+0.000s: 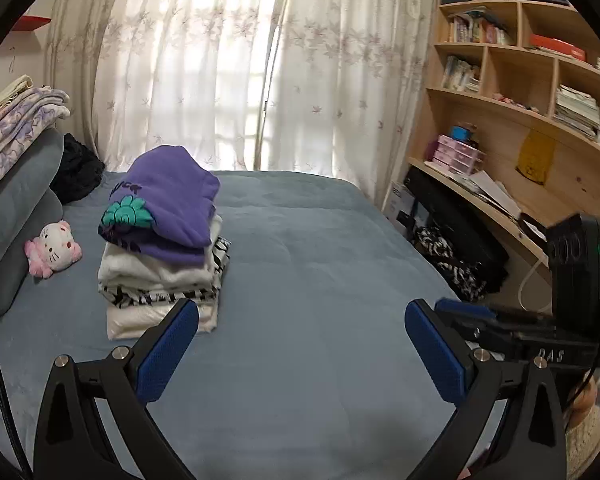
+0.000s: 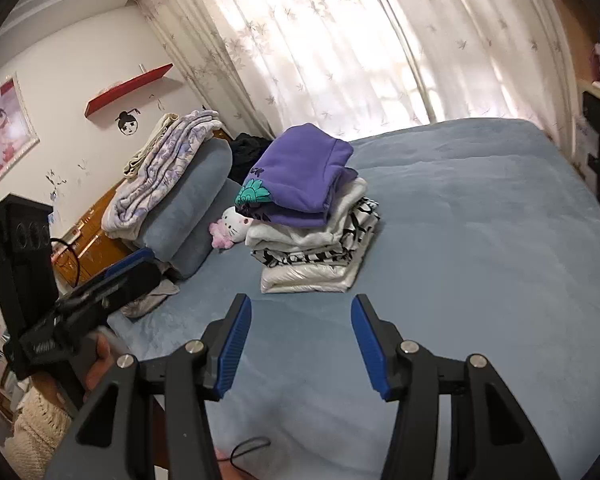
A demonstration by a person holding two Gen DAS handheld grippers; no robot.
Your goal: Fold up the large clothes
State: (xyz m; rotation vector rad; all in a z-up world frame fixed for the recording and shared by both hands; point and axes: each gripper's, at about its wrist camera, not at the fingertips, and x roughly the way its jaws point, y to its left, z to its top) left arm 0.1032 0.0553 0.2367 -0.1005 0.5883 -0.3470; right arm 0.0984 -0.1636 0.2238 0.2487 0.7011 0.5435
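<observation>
Bed (image 1: 320, 280): a wide blue-grey cover, mostly bare in front of both grippers.
Stack of folded clothes (image 1: 160, 264): sat on the bed toward the pillows, near the left gripper's left finger; white and zebra-print layers below.
Purple sweatshirt (image 2: 300, 176): lay on top, folded with a teal print showing, bulkier and less flat than the layers under it.
Handling: the garments looked soft, limp and light; likely best pinched at a hem or shoulder seam, since a middle grip would bunch the cloth.
Plush cat (image 1: 54, 248): just beside the stack.
Left gripper (image 1: 302, 344): jaws wide apart, holding nothing.
Right gripper (image 2: 300, 346): jaws apart, empty.
</observation>
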